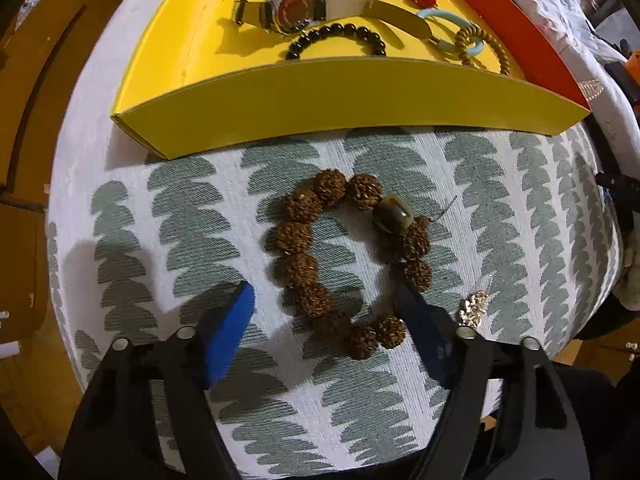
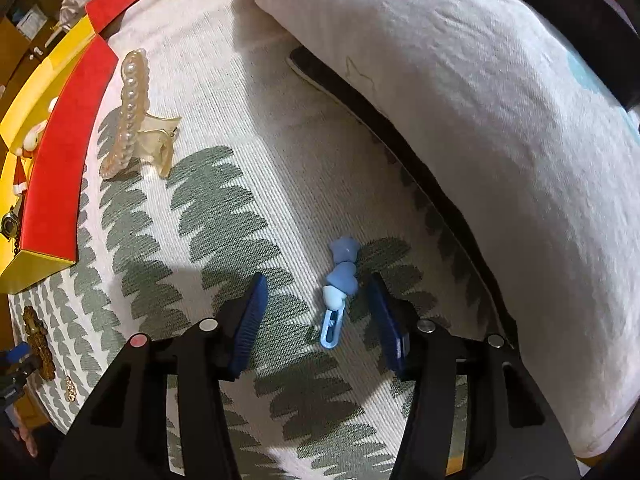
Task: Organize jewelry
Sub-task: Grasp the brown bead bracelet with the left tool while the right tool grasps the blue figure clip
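Left gripper (image 1: 326, 308) is spread around brown bead bracelet (image 1: 344, 264), right pad touching its ring. Right gripper (image 2: 316, 292) is spread, unpinched; blue hair clip (image 2: 336, 292) lies lengthwise between pads, nearer right.

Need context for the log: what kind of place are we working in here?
Probably a home bedroom or living room. The work surface is an upholstered seat with leaf-patterned fabric, a soft white pillow lies beside it, and a yellow cardboard box holds jewelry.
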The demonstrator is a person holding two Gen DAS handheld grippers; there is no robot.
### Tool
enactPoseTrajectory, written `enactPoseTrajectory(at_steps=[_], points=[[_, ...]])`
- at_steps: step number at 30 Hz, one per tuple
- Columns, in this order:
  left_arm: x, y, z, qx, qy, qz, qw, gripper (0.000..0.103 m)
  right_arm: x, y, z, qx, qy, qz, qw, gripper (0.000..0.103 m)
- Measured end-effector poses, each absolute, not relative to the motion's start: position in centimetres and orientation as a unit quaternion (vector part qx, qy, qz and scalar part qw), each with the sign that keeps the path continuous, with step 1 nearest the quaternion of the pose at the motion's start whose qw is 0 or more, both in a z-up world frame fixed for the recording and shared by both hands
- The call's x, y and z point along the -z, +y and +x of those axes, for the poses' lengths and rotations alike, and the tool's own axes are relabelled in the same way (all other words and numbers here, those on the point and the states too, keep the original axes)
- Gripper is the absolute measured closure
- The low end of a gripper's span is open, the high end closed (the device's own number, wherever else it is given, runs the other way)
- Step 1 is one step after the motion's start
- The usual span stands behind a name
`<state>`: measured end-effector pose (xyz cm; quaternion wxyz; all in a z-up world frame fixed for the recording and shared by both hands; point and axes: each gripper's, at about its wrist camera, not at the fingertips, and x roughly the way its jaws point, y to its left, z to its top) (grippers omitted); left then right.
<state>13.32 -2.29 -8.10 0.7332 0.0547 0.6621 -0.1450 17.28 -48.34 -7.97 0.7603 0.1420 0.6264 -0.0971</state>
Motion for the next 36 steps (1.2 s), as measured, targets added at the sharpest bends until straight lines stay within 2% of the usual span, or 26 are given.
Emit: enactPoseTrajectory(at_steps=[2,5,7,13,16,36], points=[[8.4,-2.5,13.4,0.150,0.666,0.053,0.729,0.041,8.1,-48.5,17.4,0.095,0.627,0.141,0.760,0.054],[8.8,-2.7,13.5,0.149,0.669,0.051,0.726,0.044,8.4,-48.5,18.0,0.092,0.627,0.142,0.760,0.060],[9.2,-2.8,13.7,0.145,0.672,0.053,0.725,0.054,8.5,-48.4,18.1,0.092,0.628,0.139,0.760,0.062],[9.4,-2.0,13.9,0.140,0.676,0.037,0.723,0.077,8.3,-48.4,17.8,0.088,0.628,0.143,0.760,0.080],[9.8,-1.3,14.0,0.142,0.677,0.034,0.721,0.080,8.3,-48.7,17.7,0.084,0.626,0.149,0.760,0.085],[10.8,-0.1,14.6,0.143,0.671,0.022,0.727,0.083,5.9,-48.8,16.1,0.080,0.608,0.171,0.771,0.086]])
